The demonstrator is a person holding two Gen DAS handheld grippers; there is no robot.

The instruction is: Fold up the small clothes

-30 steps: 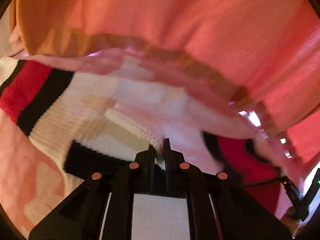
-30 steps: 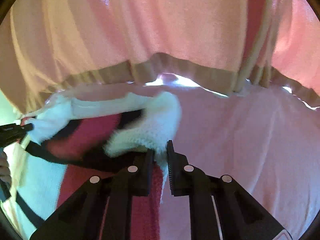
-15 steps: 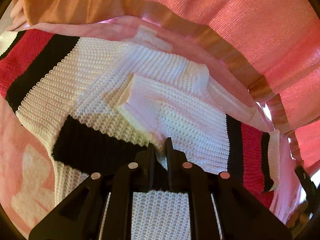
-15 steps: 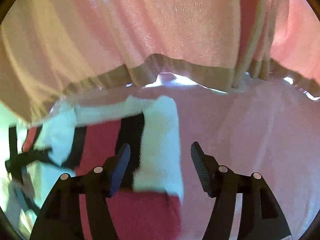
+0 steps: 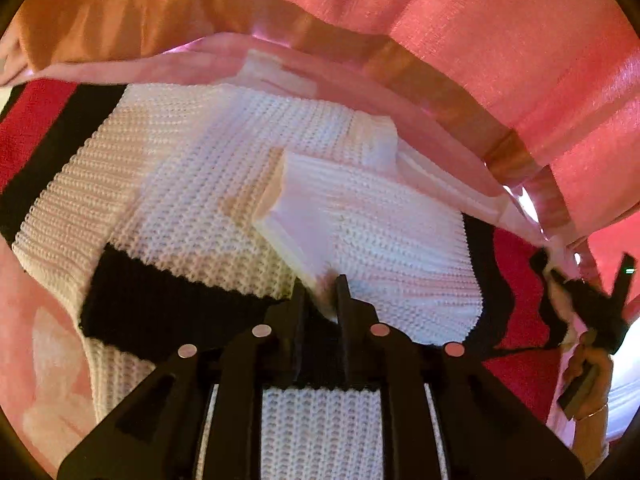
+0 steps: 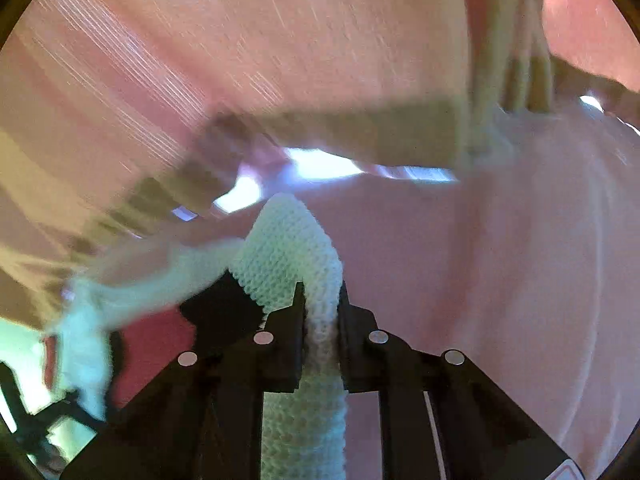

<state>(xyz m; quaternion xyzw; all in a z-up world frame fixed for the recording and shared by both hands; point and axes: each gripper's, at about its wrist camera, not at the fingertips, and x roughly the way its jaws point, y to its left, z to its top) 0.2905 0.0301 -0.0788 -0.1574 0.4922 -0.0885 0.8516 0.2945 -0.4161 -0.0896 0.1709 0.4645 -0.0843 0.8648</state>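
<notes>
A small knitted sweater (image 5: 224, 184) — white waffle knit with black and red bands — lies spread on a pale pink cloth surface (image 5: 36, 320), part-folded, with one white panel doubled over its middle. A salmon-pink curtain with a tan hem (image 5: 460, 28) hangs behind it.

The left gripper (image 5: 320, 292) points down at the sweater's near edge; its black jaws stand almost together and are easing apart, with a white fold of knit pinched between them.

The right gripper (image 6: 320, 300) sits at the sweater's far side. Its jaws are closing, and a thick roll of the white knit (image 6: 288, 248) passes up between the pads, pressed on both sides. The right wrist view is blurred — the black and red bands show only as smears to the left. In the left wrist view a hand (image 5: 592, 376) holds that gripper's handle.
</notes>
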